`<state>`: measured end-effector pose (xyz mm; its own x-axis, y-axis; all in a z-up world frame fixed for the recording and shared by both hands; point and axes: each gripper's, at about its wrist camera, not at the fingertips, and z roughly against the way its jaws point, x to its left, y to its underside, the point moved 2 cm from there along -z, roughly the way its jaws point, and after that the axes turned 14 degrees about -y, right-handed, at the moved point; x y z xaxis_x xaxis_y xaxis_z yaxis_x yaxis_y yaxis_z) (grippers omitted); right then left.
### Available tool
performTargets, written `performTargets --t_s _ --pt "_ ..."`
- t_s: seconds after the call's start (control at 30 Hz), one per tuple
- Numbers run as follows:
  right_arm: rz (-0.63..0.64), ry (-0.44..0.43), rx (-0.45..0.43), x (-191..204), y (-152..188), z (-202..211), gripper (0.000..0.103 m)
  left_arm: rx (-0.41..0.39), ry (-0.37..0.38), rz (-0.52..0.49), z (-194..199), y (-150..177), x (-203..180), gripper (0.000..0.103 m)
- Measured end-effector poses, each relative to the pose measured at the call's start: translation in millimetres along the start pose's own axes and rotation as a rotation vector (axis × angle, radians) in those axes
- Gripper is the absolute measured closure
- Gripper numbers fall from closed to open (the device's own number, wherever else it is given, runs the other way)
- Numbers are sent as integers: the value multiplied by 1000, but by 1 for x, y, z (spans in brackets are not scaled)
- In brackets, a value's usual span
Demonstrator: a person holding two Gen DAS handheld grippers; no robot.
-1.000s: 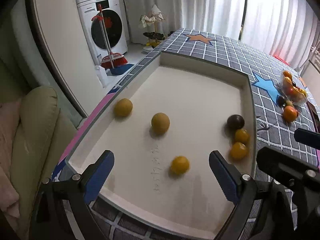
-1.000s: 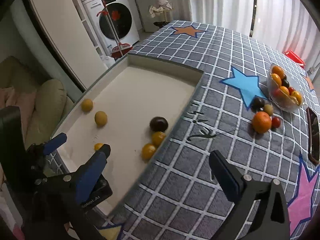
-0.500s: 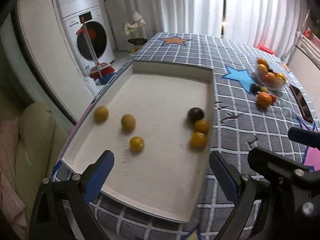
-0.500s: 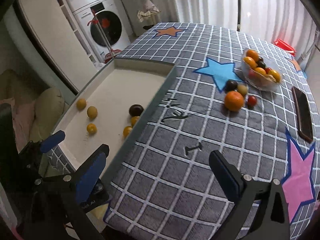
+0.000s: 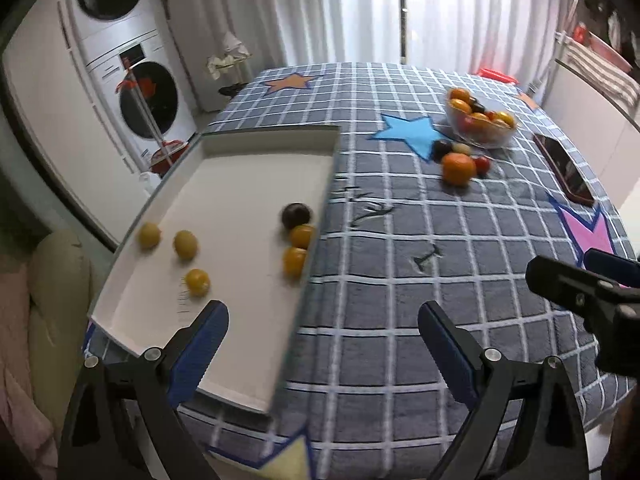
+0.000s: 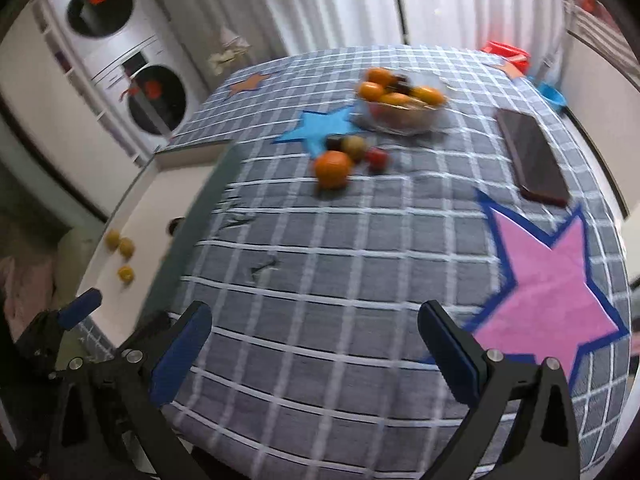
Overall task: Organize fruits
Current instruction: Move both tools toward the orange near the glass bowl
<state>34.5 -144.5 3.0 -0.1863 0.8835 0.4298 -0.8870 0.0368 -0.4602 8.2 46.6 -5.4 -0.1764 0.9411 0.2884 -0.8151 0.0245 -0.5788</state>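
**Fruit sorting: transit between tray and bowl**

While both are carried empty, the left gripper [image 5: 322, 344] and right gripper [image 6: 314, 346] are held with jaws apart. Six fruits are logged in the white tray [image 5: 256, 156]; four loose fruits [image 6: 348, 156] lie beside the glass bowl [image 6: 400, 118] on the bench [image 6: 360, 260]. Next judged: a reach toward the loose cluster.

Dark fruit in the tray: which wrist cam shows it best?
Left wrist: the dark fruit sits whole in the tray, beside two orange ones. Right wrist shows only a blurred sliver behind the tray's wall.
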Motion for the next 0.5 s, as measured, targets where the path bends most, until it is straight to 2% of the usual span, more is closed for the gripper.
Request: performTargets --t_s 0.3,0.5 --pt "-145 82 -3 -75 28 13 0 2 38 -106 8 3 -54 7" --pt "-140 144 -5 -97 36 17 0 25 46 -138 1 3 -78 7"
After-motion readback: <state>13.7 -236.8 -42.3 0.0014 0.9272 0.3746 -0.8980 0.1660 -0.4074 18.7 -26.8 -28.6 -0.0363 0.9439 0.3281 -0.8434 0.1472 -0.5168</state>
